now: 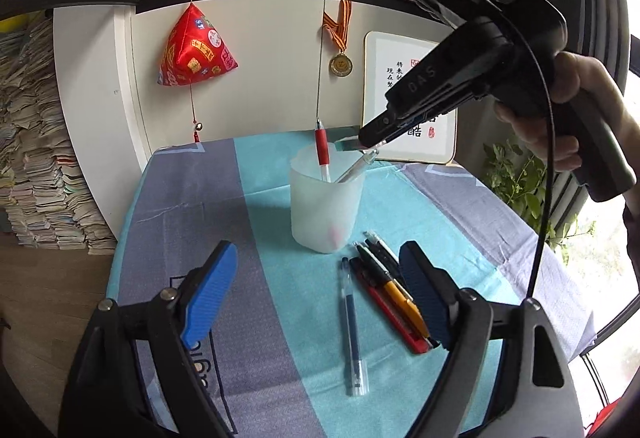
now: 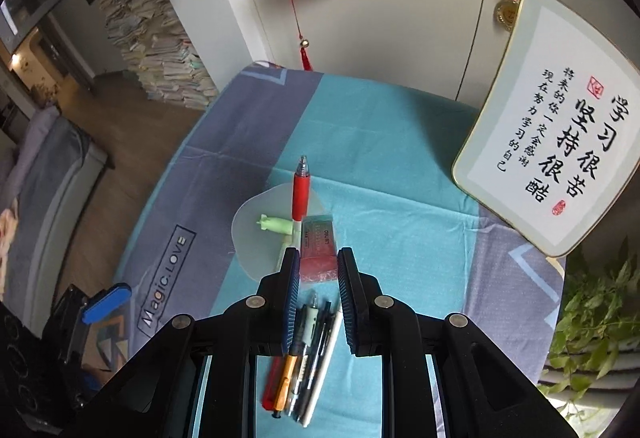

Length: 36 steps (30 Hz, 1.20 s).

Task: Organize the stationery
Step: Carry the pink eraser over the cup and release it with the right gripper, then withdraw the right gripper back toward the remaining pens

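Note:
A translucent white cup [image 1: 326, 204] stands on the blue cloth and holds a red pen [image 1: 322, 150] and a clear pen [image 1: 358, 168]. From above, the cup [image 2: 256, 234] also shows a green-capped pen [image 2: 276, 224]. My right gripper [image 2: 319, 270] hovers over the cup's rim, jaws narrowly apart, with a red eraser in a clear wrapper [image 2: 318, 252] just beyond its tips; contact is unclear. It shows in the left wrist view [image 1: 366, 144] above the cup. My left gripper [image 1: 316, 294] is open and empty, low over a blue pen [image 1: 352, 326] and a bundle of pens [image 1: 390, 290].
The bundle of several pens [image 2: 308, 350] lies under my right gripper. A framed calligraphy board [image 2: 548, 126] leans at the table's back right. A red pouch [image 1: 194, 48] and a medal [image 1: 341, 64] hang on the wall. A plant [image 1: 520, 182] stands at the right.

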Each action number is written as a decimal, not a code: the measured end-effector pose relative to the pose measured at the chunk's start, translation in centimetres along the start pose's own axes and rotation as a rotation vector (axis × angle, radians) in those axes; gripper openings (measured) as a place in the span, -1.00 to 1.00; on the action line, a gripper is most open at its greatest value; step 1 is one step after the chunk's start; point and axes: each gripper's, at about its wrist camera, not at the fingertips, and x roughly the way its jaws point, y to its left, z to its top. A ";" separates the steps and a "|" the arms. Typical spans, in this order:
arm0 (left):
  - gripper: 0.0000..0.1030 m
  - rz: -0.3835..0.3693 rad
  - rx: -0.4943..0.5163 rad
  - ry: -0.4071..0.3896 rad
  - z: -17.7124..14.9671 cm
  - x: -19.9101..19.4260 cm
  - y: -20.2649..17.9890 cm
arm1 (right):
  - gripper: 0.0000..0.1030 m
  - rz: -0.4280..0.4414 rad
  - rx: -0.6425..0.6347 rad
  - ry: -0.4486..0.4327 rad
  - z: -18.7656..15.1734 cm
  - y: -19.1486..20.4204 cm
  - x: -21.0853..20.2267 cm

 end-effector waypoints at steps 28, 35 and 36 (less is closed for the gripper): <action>0.60 -0.069 -0.124 0.100 -4.2 1.3 0.6 | -0.60 -0.041 0.017 -0.069 -8.4 0.3 -0.8; 0.60 -0.055 -0.088 0.127 -5.1 1.9 -0.3 | -0.60 -0.022 0.054 -0.040 -13.2 0.3 2.2; 0.60 -0.051 -0.083 0.133 -5.1 2.0 -0.4 | -0.60 -0.023 0.059 -0.041 -13.7 0.3 2.5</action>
